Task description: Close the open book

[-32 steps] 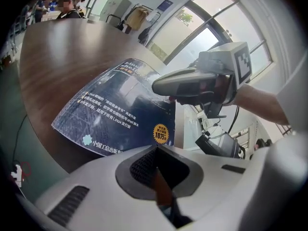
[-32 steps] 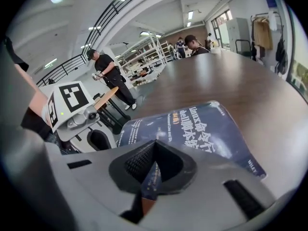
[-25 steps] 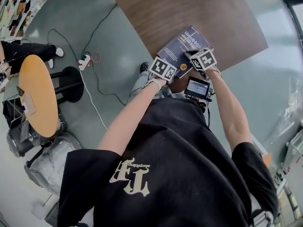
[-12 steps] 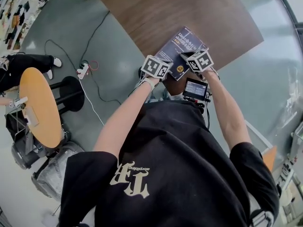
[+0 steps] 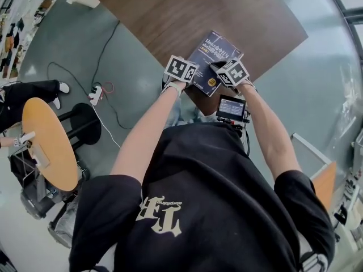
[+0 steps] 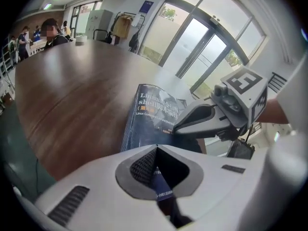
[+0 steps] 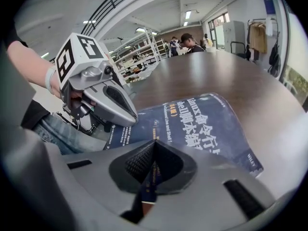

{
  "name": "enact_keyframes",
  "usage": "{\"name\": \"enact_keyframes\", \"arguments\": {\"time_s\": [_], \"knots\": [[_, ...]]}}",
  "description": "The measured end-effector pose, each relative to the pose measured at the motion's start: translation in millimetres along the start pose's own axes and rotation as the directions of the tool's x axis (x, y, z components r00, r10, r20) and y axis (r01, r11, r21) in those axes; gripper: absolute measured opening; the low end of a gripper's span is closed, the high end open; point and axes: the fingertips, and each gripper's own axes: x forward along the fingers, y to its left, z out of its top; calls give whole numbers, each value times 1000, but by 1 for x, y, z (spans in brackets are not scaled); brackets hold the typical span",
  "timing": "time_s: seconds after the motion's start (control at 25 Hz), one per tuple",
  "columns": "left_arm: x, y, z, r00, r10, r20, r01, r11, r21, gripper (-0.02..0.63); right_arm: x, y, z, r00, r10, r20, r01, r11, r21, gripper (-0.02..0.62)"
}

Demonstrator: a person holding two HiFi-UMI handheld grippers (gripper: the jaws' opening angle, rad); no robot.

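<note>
The dark blue book (image 5: 214,55) lies closed, front cover up, near the front edge of the brown table (image 5: 181,10). My left gripper (image 5: 186,77) is shut and hovers at the book's near left corner, holding nothing. Over the book's near right part, my right gripper (image 5: 226,71) has its jaws shut, also holding nothing. In the left gripper view the book (image 6: 154,112) lies ahead of the left gripper (image 6: 156,148), with the right gripper (image 6: 182,126) above its right side. The right gripper view shows the cover (image 7: 207,121) beyond the right gripper (image 7: 155,142), and the left gripper (image 7: 131,119) at the book's left edge.
A small screen (image 5: 231,107) hangs at the person's chest. On the floor to the left are a round orange table (image 5: 48,146), a black stool (image 5: 85,118) and a power strip (image 5: 94,95) with cables. People (image 6: 53,32) stand at the table's far end.
My left gripper has moved left, off the book's cover toward its left corner. The right gripper has stayed over the book, which lies closed as before.
</note>
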Motion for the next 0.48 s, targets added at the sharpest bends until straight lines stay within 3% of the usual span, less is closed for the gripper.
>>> {"name": "enact_keyframes", "arguments": {"time_s": [0.24,0.4,0.48], "knots": [[12,3,-2,997,-7,-75,9,1000,18,6,3,-3,-2,999,-41,12,41,999,-8,-12],[14,4,-4,991,-103,-84,96,992,-87,5,3,-1,-5,998,-64,16,65,998,-4,-12],[18,6,-3,988,-136,-67,129,987,-96,5,3,-2,-6,997,-76,27,77,997,-16,-12]]}}
